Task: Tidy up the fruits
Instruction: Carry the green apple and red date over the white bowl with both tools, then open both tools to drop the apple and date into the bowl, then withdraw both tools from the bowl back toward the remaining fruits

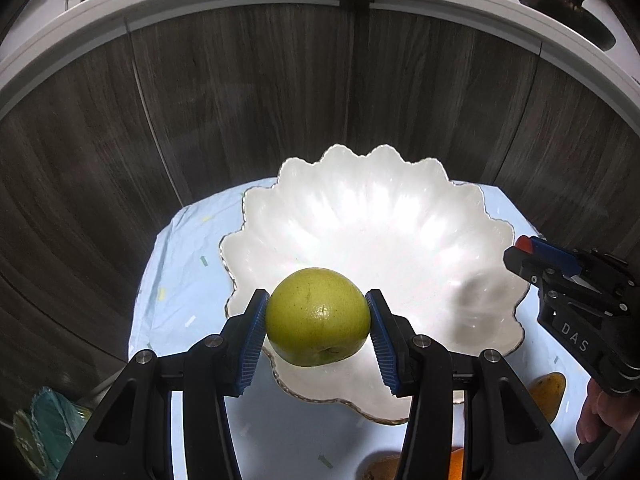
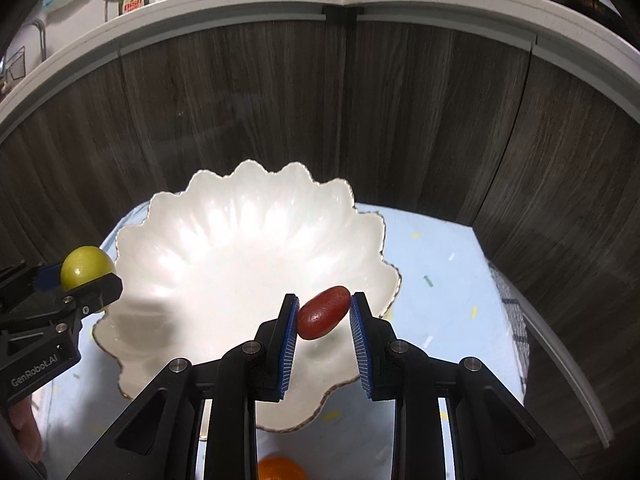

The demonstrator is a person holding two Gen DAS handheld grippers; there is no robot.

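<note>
Looking along the left hand-held gripper (image 1: 317, 322), its blue ribbed pads (image 1: 253, 340) press on either side of a green round fruit (image 1: 318, 317), holding it in the air over the near rim of a white scalloped bowl (image 1: 360, 216). That bowl stands on a desk (image 1: 188, 264) covered in pale blue cloth, in front of dark wood-grain cabinet doors (image 1: 240, 100). At the right edge the right hand-held gripper (image 1: 532, 254) comes in from the side with something red at its tip. A yellow-orange fruit (image 1: 548, 394) lies on the cloth just beside the bowl, partly hidden

From the right wrist, the right hand-held gripper (image 2: 324, 318) is set narrow, clamped on a small dark red oval fruit (image 2: 322, 318) that hangs tilted above the bowl's (image 2: 240, 232) near right part. The left hand-held gripper (image 2: 86, 280) shows at the left edge, gripping the green round fruit (image 2: 86, 266) just beside the bowl's left rim. An orange fruit (image 2: 280, 469) lies on the cloth near the bottom, between the gripper's arms
</note>
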